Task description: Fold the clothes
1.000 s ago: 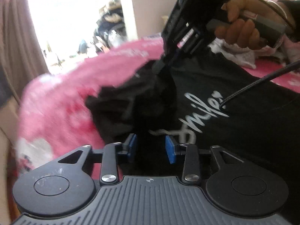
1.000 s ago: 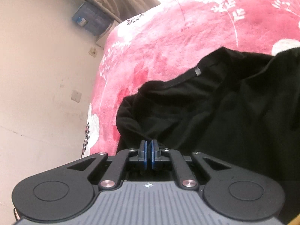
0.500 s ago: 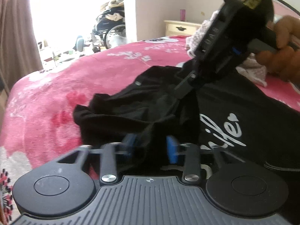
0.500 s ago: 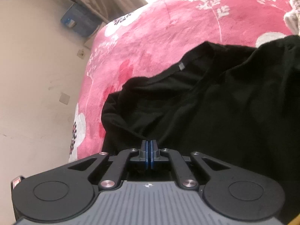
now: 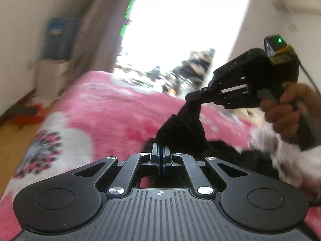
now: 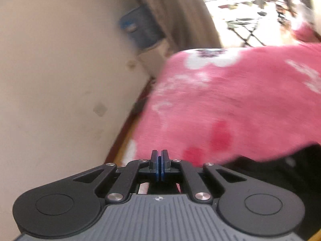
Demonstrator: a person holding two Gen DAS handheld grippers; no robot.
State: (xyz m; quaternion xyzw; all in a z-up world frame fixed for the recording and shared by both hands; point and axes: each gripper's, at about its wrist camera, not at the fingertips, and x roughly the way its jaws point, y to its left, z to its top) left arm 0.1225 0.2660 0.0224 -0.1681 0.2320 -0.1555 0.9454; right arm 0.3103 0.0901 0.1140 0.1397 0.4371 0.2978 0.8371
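bright window (image 5: 186, 20), beige walls (image 6: 60, 80)

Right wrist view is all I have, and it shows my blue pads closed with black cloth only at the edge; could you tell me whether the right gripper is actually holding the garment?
Observer: Yes. In the left wrist view the right gripper pinches a raised peak of the black cotton T-shirt.
Operator: Thank you. And the left gripper?
Observer: The left gripper is shut on the same fabric lower down, so a taut band runs between the two.
Operator: Is anything else nearby?
Observer: A pale grey-white fuzzy garment lies on the pink floral blanket, below the hand holding the right gripper.
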